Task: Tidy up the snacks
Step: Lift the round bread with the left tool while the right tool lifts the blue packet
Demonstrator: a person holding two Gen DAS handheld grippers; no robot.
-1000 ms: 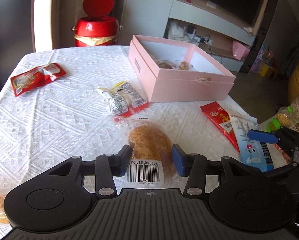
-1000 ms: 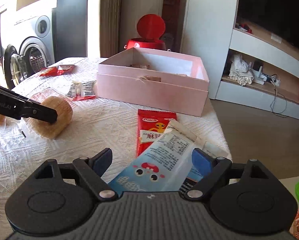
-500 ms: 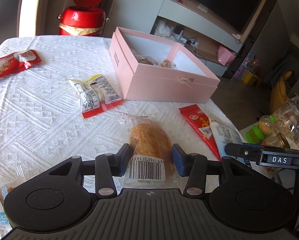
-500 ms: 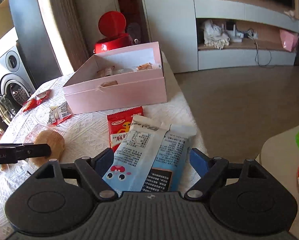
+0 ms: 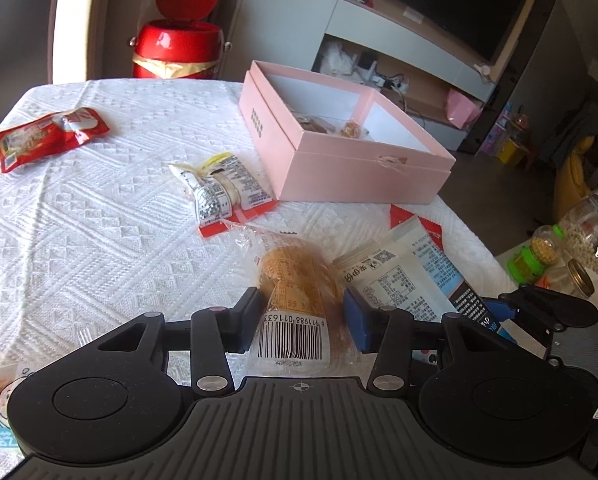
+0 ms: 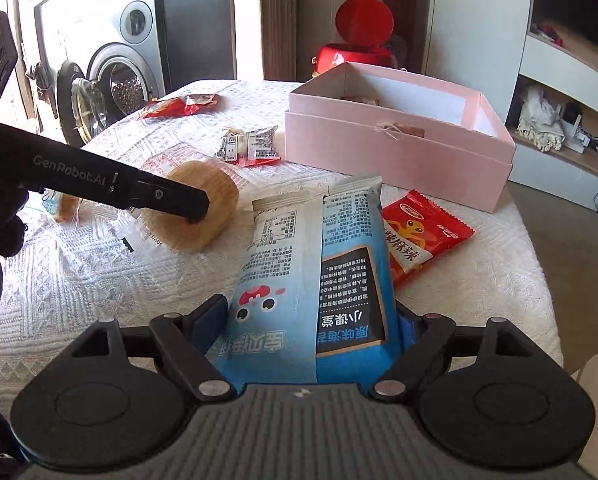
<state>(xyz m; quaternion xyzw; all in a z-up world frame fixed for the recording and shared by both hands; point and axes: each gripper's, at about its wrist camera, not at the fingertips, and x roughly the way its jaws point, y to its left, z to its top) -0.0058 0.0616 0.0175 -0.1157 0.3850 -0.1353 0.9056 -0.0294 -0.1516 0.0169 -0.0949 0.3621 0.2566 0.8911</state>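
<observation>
Right claw [image 6: 313, 320] grips blue packet [image 6: 319, 264], seemingly lengthwise toward pink box [image 6: 399, 148]

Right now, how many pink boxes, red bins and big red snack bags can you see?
Pink box: 1
Red bin: 1
Big red snack bags: 2, the far red bag and the red bag beside the box
Total: 4

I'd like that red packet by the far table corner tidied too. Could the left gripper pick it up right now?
Probably not yet. The left gripper is shut on the wrapped cake, so it has no free grip. The red packet lies uncovered on the tablecloth with nothing blocking it.
</observation>
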